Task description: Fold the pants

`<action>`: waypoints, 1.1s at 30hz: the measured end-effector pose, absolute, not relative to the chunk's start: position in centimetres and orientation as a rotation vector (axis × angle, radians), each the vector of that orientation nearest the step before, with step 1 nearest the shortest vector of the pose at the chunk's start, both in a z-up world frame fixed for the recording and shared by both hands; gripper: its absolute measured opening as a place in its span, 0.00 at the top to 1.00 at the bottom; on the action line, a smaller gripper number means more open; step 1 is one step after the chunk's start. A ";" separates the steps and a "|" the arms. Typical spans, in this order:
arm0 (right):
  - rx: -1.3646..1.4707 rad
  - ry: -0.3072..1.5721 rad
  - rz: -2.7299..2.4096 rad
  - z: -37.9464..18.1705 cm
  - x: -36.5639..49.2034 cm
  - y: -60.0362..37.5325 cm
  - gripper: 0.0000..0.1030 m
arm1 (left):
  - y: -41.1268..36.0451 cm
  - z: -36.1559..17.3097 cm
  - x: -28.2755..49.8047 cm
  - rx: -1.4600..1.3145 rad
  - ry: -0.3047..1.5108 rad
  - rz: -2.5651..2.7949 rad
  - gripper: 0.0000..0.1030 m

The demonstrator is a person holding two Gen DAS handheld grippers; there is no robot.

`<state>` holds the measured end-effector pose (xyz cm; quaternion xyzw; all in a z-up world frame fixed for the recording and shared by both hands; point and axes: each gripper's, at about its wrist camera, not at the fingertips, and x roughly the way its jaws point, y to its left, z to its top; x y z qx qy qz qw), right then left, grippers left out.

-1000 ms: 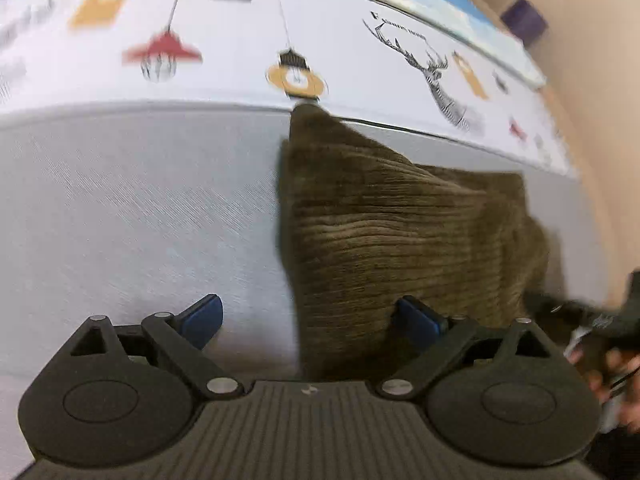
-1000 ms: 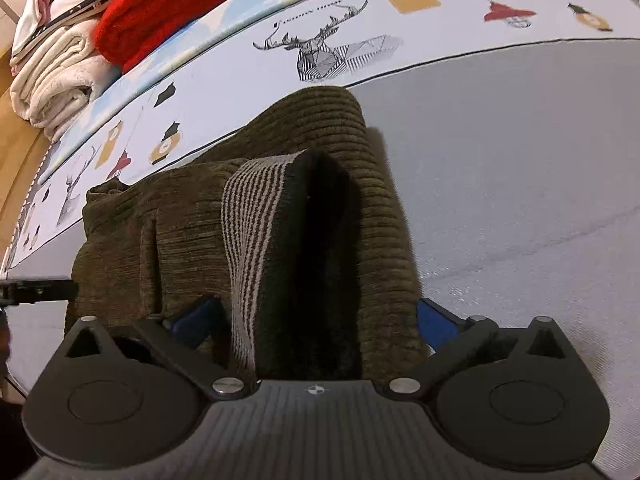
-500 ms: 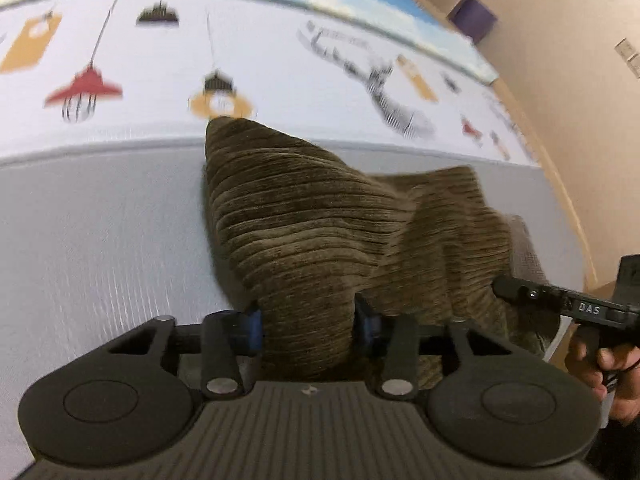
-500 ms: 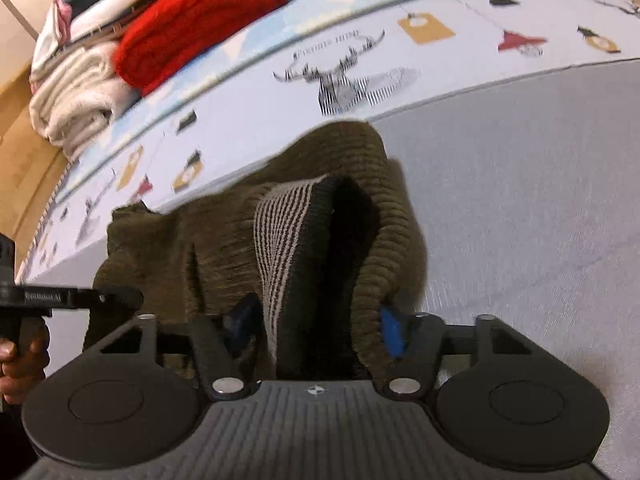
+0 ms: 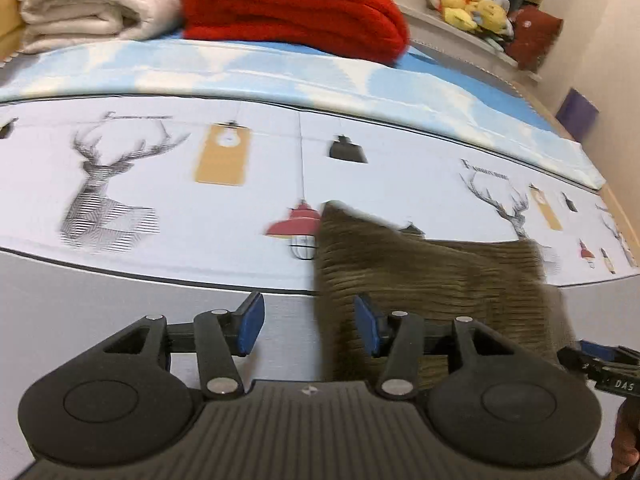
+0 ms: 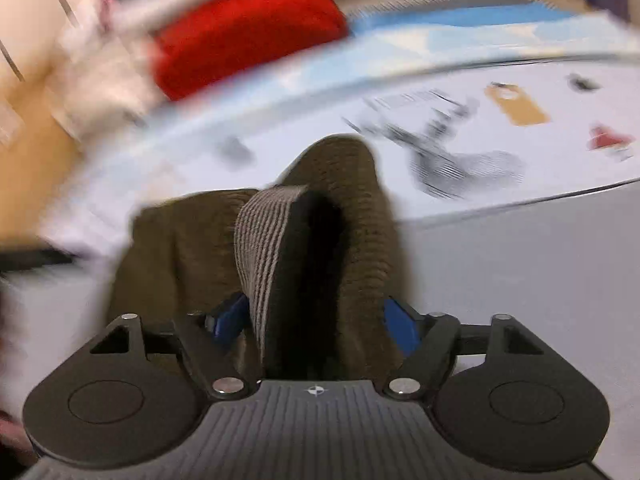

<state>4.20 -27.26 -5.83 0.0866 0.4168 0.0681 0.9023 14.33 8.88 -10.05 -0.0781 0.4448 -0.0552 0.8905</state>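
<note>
The olive-brown corduroy pants [image 5: 432, 280] lie bunched across the seam between the grey mat and the printed mat. My left gripper [image 5: 309, 329] hovers over their left edge. Its jaws are opening: the cloth's edge is between them, and the left pad [image 5: 250, 328] stands free over bare grey mat. In the blurred right wrist view, the pants [image 6: 192, 248] rise as a fold with the striped waistband lining [image 6: 264, 248] showing. My right gripper [image 6: 314, 320] straddles that fold with its jaws opening. Both blue pad faces show beside the cloth. The right gripper's tip [image 5: 600, 360] shows at the left wrist view's edge.
A grey mat [image 5: 80, 300] meets a white mat printed with deer and lamps [image 5: 200, 200], then a blue strip [image 5: 360, 76]. Beyond are a folded red blanket [image 5: 296, 4], a cream blanket [image 5: 92, 4], yellow plush toys [image 5: 472, 4] and a purple box [image 5: 578, 114] by the wall.
Both grippers closed on the pants, rose and carried them toward the printed mat. Both have since widened again. Both views have tilted up, bringing the blankets into sight.
</note>
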 end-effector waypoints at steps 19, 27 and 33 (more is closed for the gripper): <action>0.298 1.013 0.161 -6.7 3.5 -28.5 0.15 | 4.3 -13.7 10.9 -0.004 1.211 -0.382 0.26; 0.501 1.053 0.164 -8.1 3.0 -29.9 0.28 | 3.9 -14.1 10.6 -0.092 1.209 -0.371 0.52; 0.505 1.063 0.155 -7.2 2.6 -29.7 0.37 | 3.2 -13.0 10.1 -0.029 1.207 -0.336 0.53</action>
